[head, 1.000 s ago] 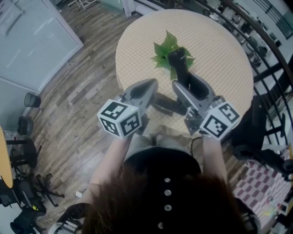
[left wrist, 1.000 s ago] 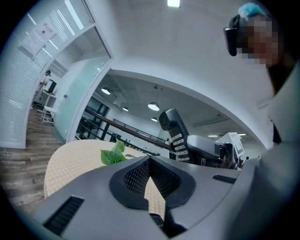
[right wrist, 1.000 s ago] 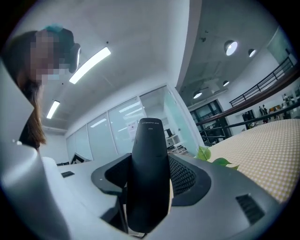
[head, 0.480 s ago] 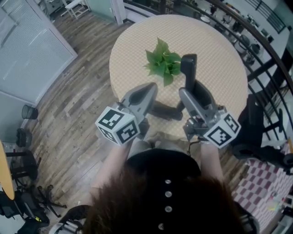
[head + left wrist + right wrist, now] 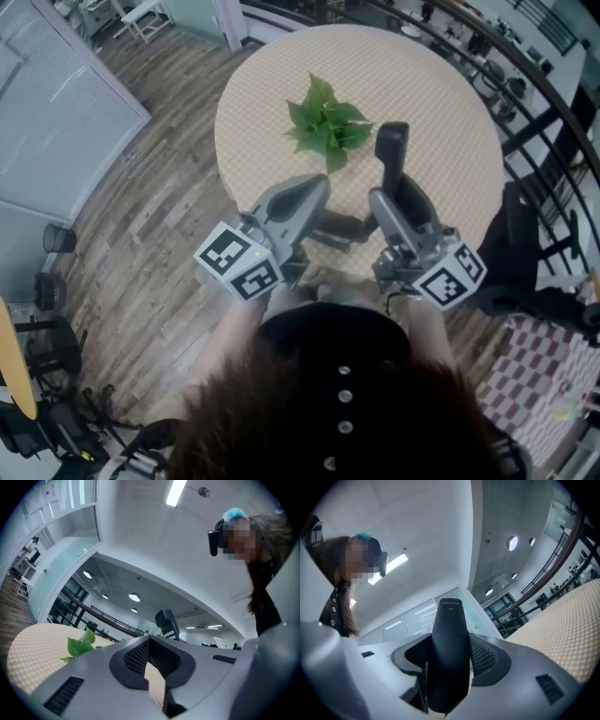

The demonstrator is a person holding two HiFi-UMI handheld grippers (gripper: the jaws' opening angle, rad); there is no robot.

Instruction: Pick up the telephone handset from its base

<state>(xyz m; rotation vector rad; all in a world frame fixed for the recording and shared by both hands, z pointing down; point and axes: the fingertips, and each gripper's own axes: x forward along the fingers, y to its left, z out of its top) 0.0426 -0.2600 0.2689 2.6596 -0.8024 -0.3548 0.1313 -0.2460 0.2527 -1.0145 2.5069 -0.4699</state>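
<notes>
**Head view.** The handset (image 5: 391,150) is held upright above the table (image 5: 281,66). It is clamped at its lower end by the right gripper (image 5: 396,193) and is clear of the base (image 5: 339,226). The base lies close to the table's near edge, between the two grippers. The plant (image 5: 323,120) stands near the raised handset, so its leaves can be struck if the handset is swung to the left. The base is partly covered by the left gripper (image 5: 315,184), and it cannot be told whether a cord joins base and handset. If one does, the base may be dragged toward the edge by a higher lift.

**Left gripper view.** The jaws of the left gripper (image 5: 150,640) are closed tip to tip and nothing is held. Only tablecloth is seen through the recess between the pads. The base is therefore not restrained against any pull. The handset (image 5: 167,622) is seen beyond the jaw tips.

**Right gripper view.** The right gripper (image 5: 450,644) is clenched on the handset (image 5: 450,620), with a ribbed pad pressed against each side. Much of the smooth casing projects past the pads. If the gripper is tilted sharply or the clamp is eased, the handset can pivot or slide out and be dropped onto the table (image 5: 576,620).
</notes>
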